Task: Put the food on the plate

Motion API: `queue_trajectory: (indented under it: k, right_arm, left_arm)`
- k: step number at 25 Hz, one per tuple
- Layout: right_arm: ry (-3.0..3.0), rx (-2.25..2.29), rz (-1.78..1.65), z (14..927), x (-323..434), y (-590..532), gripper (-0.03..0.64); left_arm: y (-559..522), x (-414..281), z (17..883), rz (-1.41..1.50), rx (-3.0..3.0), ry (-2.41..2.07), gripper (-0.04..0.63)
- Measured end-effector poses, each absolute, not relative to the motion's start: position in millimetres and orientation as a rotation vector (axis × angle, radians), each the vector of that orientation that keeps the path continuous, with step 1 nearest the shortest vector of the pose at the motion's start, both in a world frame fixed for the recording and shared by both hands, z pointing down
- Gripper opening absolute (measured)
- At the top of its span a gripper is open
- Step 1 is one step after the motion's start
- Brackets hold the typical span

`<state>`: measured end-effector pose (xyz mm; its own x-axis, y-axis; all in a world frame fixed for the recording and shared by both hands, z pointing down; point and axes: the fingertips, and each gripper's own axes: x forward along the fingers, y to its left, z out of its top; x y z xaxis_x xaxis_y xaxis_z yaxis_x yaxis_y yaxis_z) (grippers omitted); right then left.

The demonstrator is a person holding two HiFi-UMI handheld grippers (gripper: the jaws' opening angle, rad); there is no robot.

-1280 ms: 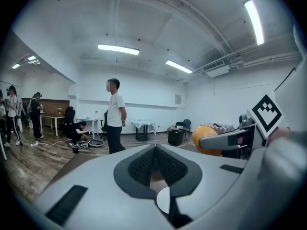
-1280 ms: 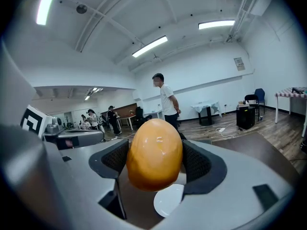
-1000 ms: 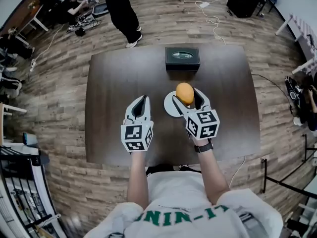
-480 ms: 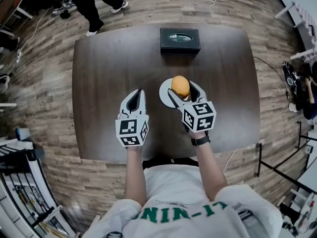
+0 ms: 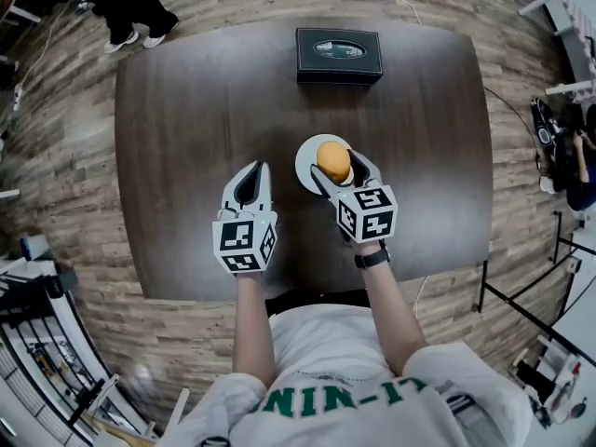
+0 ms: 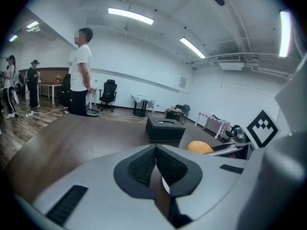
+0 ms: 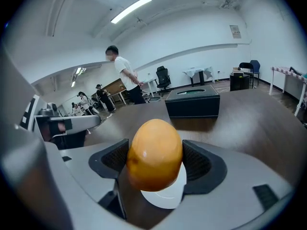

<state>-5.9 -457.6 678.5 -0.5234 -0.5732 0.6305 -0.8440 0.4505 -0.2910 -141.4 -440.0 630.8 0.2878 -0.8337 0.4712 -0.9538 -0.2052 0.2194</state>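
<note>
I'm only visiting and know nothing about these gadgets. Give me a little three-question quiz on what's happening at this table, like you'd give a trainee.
1. Short answer: on the table, which lies farther from the person, the white plate or the black box?
2. Pick one: the right gripper is clamped on A) the black box, B) the orange food, C) the white plate.
3. True or false: the left gripper has its jaws together with nothing between them.
Key: 1 the black box; 2 B; 3 true.
</note>
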Motion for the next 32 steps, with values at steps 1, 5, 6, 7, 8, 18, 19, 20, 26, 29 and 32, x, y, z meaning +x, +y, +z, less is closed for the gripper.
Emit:
queue_trajectory:
  k: [1, 5, 6, 7, 8, 18, 19, 20, 26, 29, 32]
  right_arm:
    - [-2.251, 1.188, 0.826, 684.5, -5.7, -458.7, 0.354]
    - [-2.211, 1.179, 0.838, 710.6, -5.9, -462.5, 0.354]
    - [-2.200, 1.171, 0.836, 717.3, -6.8, -462.3, 0.354]
    - [-2.188, 1.162, 0.834, 723.8, -7.9, -461.9, 0.354]
    - [-2.178, 1.151, 0.833, 730.0, -9.0, -461.6, 0.354]
    - [-2.095, 1.114, 0.829, 769.0, -5.0, -459.6, 0.356]
    - [-2.093, 1.109, 0.828, 771.1, -4.7, -458.8, 0.356]
    - [-2.094, 1.107, 0.826, 772.5, -4.8, -458.5, 0.356]
    - [-2.111, 1.112, 0.812, 772.8, -7.9, -461.0, 0.359]
    - [-2.101, 1.100, 0.809, 776.1, -9.1, -460.2, 0.401]
    - [-2.112, 1.086, 0.819, 775.9, -11.6, -460.6, 0.445]
  left_arm:
    - [-441.3, -140.6, 636.6, 0.350, 2.093, -1.591, 0.014]
    - [-444.6, -134.0, 661.1, 0.375, 2.075, -1.562, 0.014]
    - [-444.7, -131.9, 667.4, 0.377, 2.069, -1.551, 0.014]
    - [-444.8, -129.9, 673.6, 0.381, 2.062, -1.540, 0.014]
    - [-445.2, -128.0, 679.1, 0.385, 2.056, -1.530, 0.014]
    - [-448.2, -124.1, 705.0, 0.394, 2.017, -1.515, 0.014]
    - [-447.2, -124.2, 706.5, 0.396, 2.013, -1.516, 0.014]
    - [-446.4, -124.5, 707.9, 0.398, 2.009, -1.517, 0.014]
    - [-443.5, -127.3, 710.4, 0.410, 1.999, -1.526, 0.014]
    - [-442.2, -130.0, 709.0, 0.410, 1.993, -1.539, 0.014]
    - [-441.9, -132.8, 706.4, 0.411, 1.986, -1.552, 0.014]
